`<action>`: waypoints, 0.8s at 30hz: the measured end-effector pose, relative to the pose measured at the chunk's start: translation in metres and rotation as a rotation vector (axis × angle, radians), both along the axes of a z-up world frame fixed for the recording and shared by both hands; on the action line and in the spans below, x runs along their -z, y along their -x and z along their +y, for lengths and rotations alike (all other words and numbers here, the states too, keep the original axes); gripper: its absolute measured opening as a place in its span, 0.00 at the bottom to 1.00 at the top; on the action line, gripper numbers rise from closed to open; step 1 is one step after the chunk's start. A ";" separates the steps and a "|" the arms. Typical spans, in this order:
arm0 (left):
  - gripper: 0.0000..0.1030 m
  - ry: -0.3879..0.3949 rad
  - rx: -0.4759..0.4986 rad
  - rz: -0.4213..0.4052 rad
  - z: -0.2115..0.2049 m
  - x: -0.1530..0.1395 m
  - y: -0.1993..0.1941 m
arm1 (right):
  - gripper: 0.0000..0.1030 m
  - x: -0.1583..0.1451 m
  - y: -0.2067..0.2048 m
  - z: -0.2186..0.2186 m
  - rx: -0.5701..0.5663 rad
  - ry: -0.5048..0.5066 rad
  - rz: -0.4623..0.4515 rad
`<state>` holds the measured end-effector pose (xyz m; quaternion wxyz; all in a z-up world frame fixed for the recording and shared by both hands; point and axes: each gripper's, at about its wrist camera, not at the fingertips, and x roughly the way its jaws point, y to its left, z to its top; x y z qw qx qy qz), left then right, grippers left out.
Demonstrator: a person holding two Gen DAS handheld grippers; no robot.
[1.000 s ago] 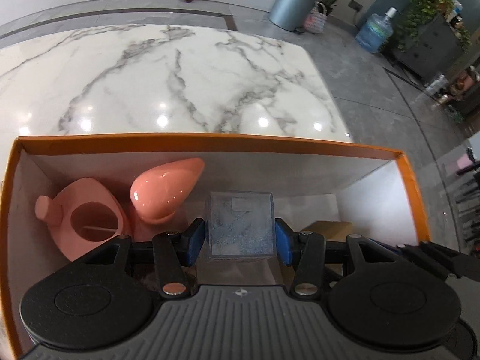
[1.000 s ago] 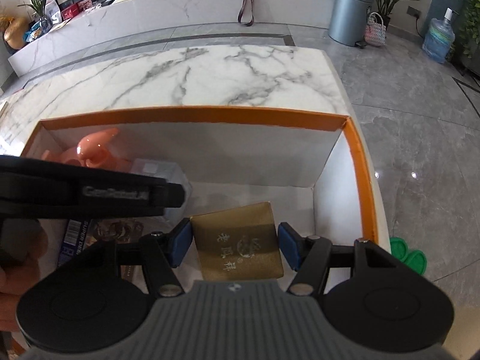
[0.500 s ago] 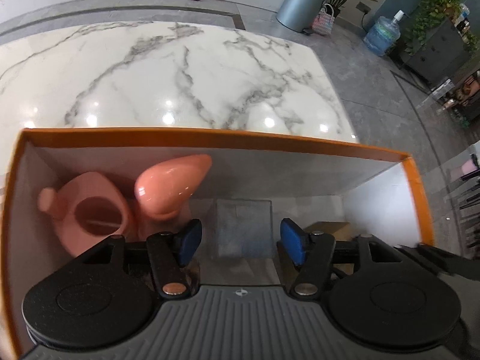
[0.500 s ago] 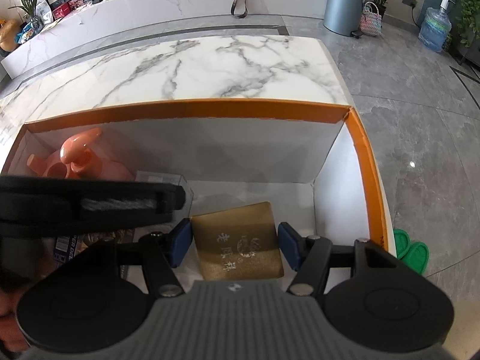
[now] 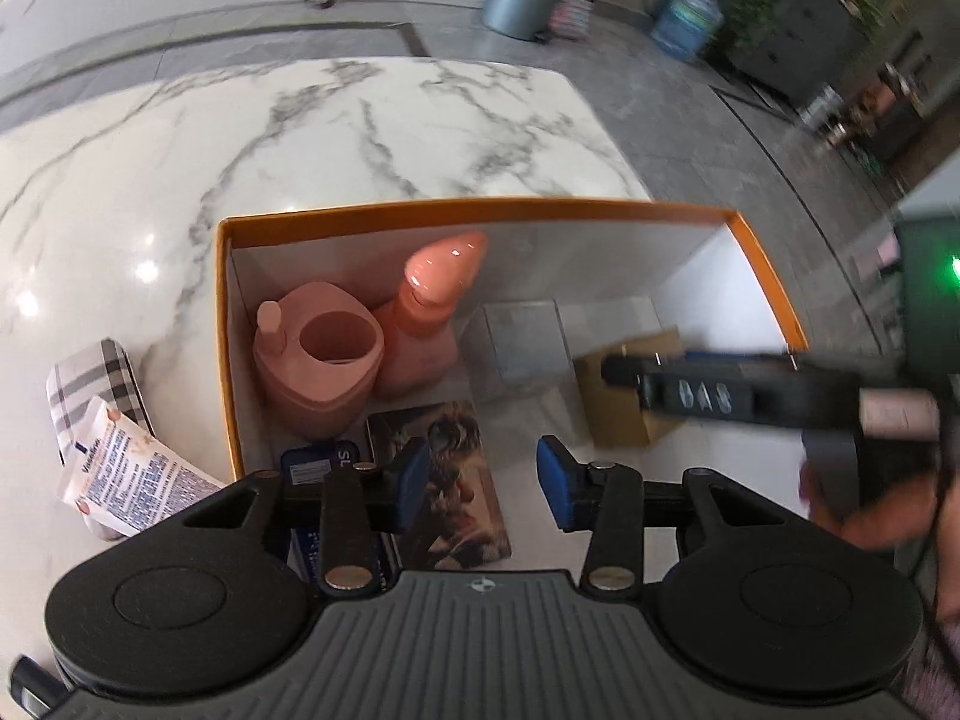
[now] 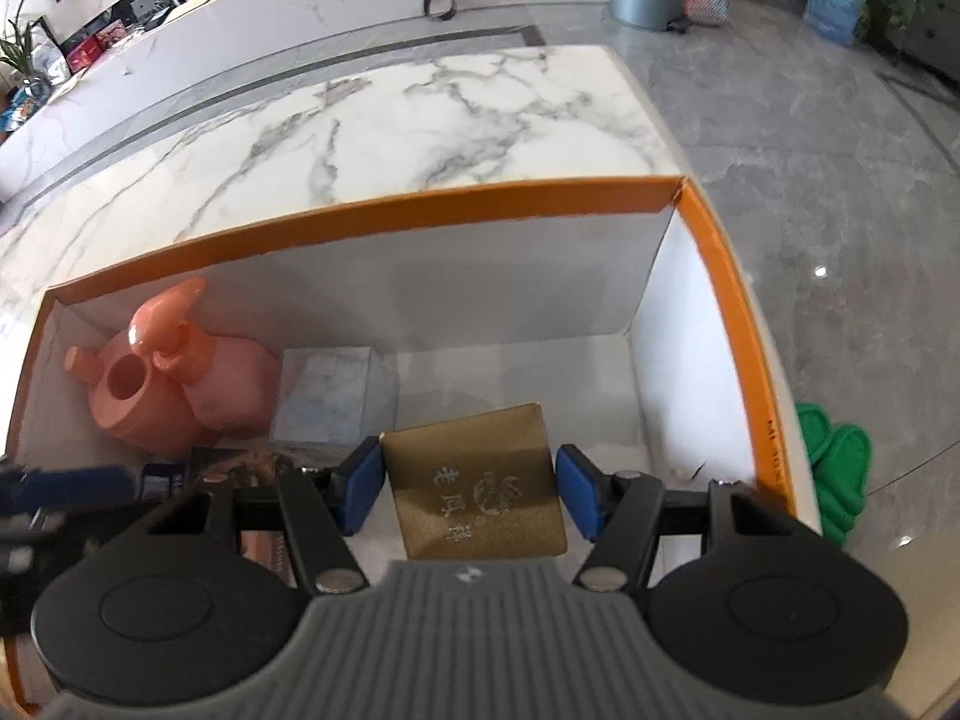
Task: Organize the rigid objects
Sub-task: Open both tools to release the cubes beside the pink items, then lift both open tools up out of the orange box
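Noted: two pink containers [image 5: 354, 348] stood at box [image 5: 480, 210] far-left corner, clear cube [image 5: 522, 348] beside them. L gripper [image 5: 483, 483] was wide, empty, above box. R gripper [image 6: 468, 489] was wide, straddling gold box [image 6: 480, 480], pads apart from it.

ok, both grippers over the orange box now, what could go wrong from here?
1. The right gripper straddles the gold box with small gaps either side; lifting now would likely leave it behind.
2. The left gripper is open and blurred, with the right gripper's arm close beside it; they could collide.
3. The clear cube sits close to the pink bottles; a nudge might tip them.
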<state>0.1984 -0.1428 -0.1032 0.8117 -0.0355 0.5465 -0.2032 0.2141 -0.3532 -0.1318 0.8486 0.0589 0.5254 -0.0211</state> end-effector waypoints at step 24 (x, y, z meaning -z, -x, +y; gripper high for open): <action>0.46 0.048 -0.073 -0.100 0.024 -0.013 0.013 | 0.60 0.001 0.013 0.008 0.080 -0.141 0.041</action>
